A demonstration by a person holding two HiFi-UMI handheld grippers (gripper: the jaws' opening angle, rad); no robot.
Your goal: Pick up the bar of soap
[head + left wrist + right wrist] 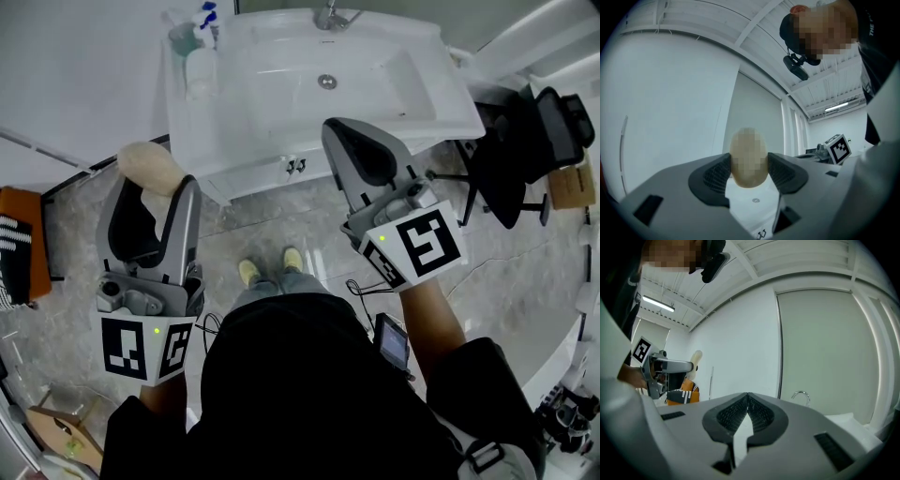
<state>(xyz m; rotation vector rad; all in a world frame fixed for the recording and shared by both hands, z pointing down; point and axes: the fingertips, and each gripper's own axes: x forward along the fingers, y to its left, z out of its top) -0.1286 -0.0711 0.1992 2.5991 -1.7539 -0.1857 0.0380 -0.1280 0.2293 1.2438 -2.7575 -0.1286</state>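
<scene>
The cream oval bar of soap (152, 168) sits clamped between the jaws of my left gripper (150, 187), held up in the air left of the sink. The left gripper view shows the soap (748, 159) pinched between both dark pads, sticking out past the tips. My right gripper (361, 150) hovers in front of the white washbasin (281, 94), its jaws closed together with nothing between them (747, 401). From the right gripper view, the left gripper (691, 365) with the soap (696, 363) appears at the left.
A tap (328, 14) stands at the back of the basin; a spray bottle (204, 23) and a cup are at its left corner. A black chair (525, 150) stands to the right, an orange and black object (23, 244) on the floor at the left.
</scene>
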